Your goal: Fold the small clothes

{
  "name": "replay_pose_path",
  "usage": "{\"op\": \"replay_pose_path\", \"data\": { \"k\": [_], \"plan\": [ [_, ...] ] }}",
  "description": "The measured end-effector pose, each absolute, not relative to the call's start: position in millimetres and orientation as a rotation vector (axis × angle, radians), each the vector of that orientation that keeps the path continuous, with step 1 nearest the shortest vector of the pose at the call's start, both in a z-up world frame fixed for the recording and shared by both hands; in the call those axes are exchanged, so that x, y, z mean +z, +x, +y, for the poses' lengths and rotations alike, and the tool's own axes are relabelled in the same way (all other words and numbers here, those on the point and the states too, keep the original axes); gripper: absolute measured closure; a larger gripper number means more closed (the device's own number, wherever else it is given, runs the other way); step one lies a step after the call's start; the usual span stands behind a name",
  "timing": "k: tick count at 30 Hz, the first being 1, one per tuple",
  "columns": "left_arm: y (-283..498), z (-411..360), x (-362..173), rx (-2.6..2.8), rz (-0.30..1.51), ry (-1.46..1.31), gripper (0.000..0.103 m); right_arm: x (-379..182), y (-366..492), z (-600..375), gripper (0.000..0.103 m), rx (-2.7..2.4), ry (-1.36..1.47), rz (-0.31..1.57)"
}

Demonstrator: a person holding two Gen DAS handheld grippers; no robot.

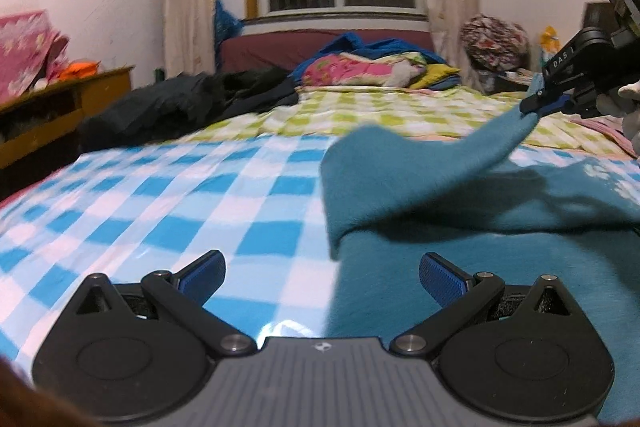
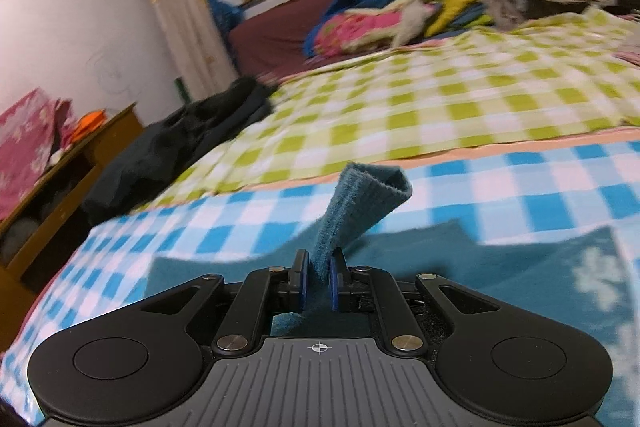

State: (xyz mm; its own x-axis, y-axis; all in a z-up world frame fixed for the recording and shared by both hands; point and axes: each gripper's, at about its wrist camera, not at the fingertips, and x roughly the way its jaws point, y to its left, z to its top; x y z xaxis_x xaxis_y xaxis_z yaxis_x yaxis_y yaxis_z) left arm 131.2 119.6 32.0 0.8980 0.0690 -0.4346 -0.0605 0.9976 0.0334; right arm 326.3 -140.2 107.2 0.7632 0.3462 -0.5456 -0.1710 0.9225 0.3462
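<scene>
Now right gripper (image 2: 319,277) jaws clamp teal garment's (image 1: 460,267) cuff, sleeve stretched up-right; left gripper (image 1: 322,277) jaws apart.

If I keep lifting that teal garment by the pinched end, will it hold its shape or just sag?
Likely sag: the teal garment drapes in a slack curve from the right hand-held gripper down to the bed. It looks soft and fuzzy, so it probably won't slip from the shut pads. The left hand-held gripper is open, touching nothing, so the far side may drag.
</scene>
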Motion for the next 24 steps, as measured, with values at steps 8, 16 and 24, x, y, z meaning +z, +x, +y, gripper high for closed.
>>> {"op": "replay_pose_path", "data": {
  "k": [8,16,24],
  "plan": [
    [145.1,80.8,35.2,-0.009,0.456,0.138,0.0,75.4,308.4,-206.8,0.094,0.17,0.337,0.691],
    [148.0,70.6,33.6,-0.026,0.483,0.2,0.0,34.7,293.1,-218.4,0.087,0.156,0.397,0.773],
    [156.8,74.1,39.5,-0.021,0.48,0.185,0.0,47.5,267.4,-231.6,0.078,0.092,0.345,0.731]
  ]
}}
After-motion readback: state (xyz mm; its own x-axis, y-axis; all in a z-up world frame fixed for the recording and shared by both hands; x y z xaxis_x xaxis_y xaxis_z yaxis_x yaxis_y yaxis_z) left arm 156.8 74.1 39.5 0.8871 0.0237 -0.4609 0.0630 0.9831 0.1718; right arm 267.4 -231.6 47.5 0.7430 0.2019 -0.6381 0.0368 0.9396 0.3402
